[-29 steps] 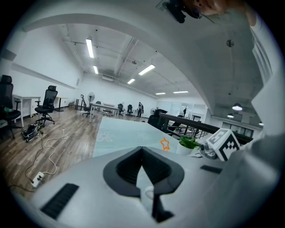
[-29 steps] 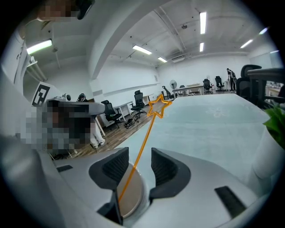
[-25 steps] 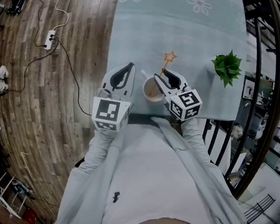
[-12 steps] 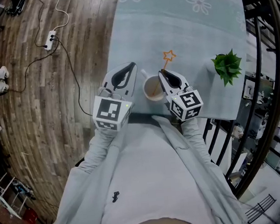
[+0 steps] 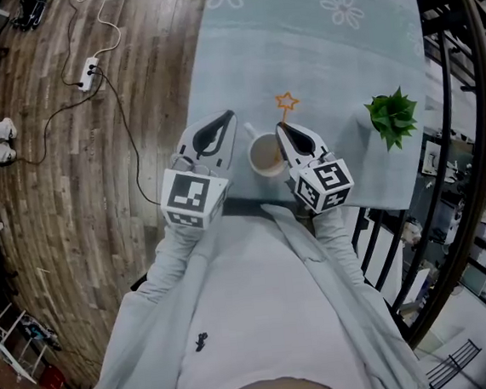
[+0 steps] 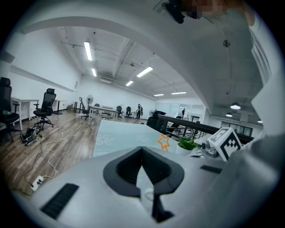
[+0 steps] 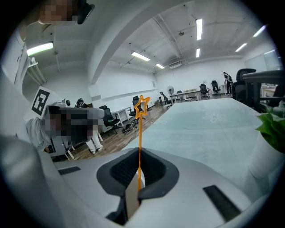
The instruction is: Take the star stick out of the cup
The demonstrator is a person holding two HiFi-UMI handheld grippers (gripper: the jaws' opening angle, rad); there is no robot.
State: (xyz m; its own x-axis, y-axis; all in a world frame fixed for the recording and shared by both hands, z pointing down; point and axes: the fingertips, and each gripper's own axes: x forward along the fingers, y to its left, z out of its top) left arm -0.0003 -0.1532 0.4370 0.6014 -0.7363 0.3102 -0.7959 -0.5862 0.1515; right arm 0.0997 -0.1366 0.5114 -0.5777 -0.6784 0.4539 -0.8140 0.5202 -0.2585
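Note:
A white cup (image 5: 266, 155) stands on the pale blue tablecloth (image 5: 314, 46) near its front edge. An orange star stick (image 5: 285, 102) rises out of the cup, its star to the far right of the rim. My right gripper (image 5: 280, 128) is at the cup's right side. Its jaws have just been closing and are now shut on the thin stick (image 7: 139, 147), whose star (image 7: 142, 104) stands above the jaws. My left gripper (image 5: 229, 114) rests left of the cup, shut and empty, with the star (image 6: 163, 141) ahead to its right.
A small green plant (image 5: 392, 118) in a white pot stands at the table's right edge, beside a dark railing (image 5: 467, 125). Left of the table, a power strip (image 5: 88, 73) and cables lie on the wooden floor.
The right jaws closed from wide open onto the stick. The star shifted slightly left. The left gripper stayed put.

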